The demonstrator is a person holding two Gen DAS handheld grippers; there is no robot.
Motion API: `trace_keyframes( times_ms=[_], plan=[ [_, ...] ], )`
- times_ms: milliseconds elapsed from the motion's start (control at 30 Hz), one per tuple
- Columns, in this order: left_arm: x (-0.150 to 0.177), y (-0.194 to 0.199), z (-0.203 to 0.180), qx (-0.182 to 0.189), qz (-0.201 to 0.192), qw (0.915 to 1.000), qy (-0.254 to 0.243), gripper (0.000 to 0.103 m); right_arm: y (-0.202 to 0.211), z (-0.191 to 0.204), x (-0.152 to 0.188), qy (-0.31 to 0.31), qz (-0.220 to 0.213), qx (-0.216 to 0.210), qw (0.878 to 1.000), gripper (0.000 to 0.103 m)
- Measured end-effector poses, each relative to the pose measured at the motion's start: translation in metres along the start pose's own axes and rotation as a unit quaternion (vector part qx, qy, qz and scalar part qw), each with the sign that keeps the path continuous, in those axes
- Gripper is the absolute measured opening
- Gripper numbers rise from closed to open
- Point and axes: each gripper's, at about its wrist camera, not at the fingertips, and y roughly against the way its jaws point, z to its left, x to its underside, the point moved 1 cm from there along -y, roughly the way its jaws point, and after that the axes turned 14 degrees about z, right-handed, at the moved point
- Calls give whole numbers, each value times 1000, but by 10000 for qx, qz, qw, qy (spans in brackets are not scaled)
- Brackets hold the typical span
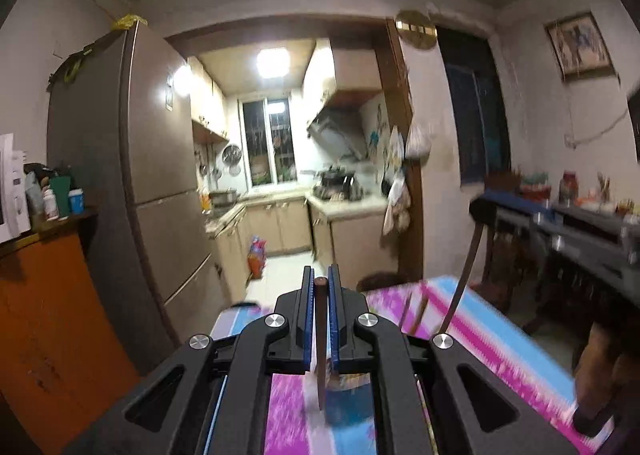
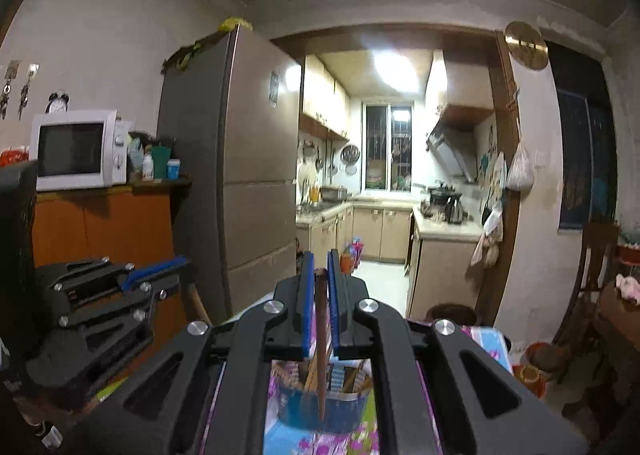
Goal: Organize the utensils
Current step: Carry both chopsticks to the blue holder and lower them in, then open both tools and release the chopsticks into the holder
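Note:
In the left wrist view my left gripper (image 1: 320, 275) is shut on a thin brown chopstick (image 1: 320, 339) that hangs straight down between the blue pads. Below it is a blurred blue container (image 1: 340, 399) on the pink-and-blue tablecloth (image 1: 472, 327). My right gripper (image 1: 482, 209) shows at the right with another brown chopstick (image 1: 464, 283) dangling from it. In the right wrist view my right gripper (image 2: 320, 259) is shut on that chopstick (image 2: 321, 347), whose tip hangs over the blue container (image 2: 324, 411) holding several chopsticks. My left gripper (image 2: 176, 265) is at the left.
A tall grey fridge (image 2: 240, 175) and an orange cabinet (image 2: 104, 223) with a white microwave (image 2: 76, 149) stand at the left. A kitchen doorway (image 2: 392, 267) lies ahead. Dark wooden chairs (image 2: 592, 275) and a cluttered sideboard (image 1: 580, 215) stand at the right.

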Motion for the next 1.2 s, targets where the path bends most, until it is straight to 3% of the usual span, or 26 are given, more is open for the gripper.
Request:
trace_keyframes(
  times_ms=[167, 300, 367, 467, 567, 867, 933, 967, 1100, 1167, 1200],
  plan=[
    [-50, -27, 6, 163, -290, 9993, 183, 8, -18, -14, -27, -103, -294, 74, 9995, 5],
    [-58, -65, 6, 339, -10, 9990, 276, 8, -49, -30, -28, -322, -285, 57, 9991, 5],
    [-50, -93, 6, 472, 296, 9979, 338, 8, -66, -36, -22, -395, -218, 68, 9990, 5],
    [-32, -129, 2, 315, 608, 9975, 187, 8, -97, -45, -3, -522, -8, 61, 9986, 5],
    [-10, -163, 2, 404, 958, 9944, 190, 8, -122, -51, 18, -645, 248, 28, 9976, 5],
    [48, -216, 35, 381, 1406, 9864, 766, 9, -162, -57, 68, -997, 837, -89, 9914, 6],
    [48, -210, 43, 352, 1344, 9866, 856, 20, -159, -59, 69, -1057, 844, -35, 9908, 25],
    [43, -204, 47, 320, 1232, 9878, 896, 30, -149, -62, 68, -1114, 718, 15, 9912, 44],
    [20, -145, 68, 172, 484, 9934, 1021, 49, -108, -79, 57, -1150, 282, 200, 9928, 47],
    [15, -101, 78, -13, 20, 9948, 1015, 77, -83, -86, 56, -1136, 101, 340, 9929, 52],
    [17, -82, 82, -170, -172, 9944, 1029, 83, -65, -87, 57, -1090, -1, 446, 9930, 63]
  ],
)
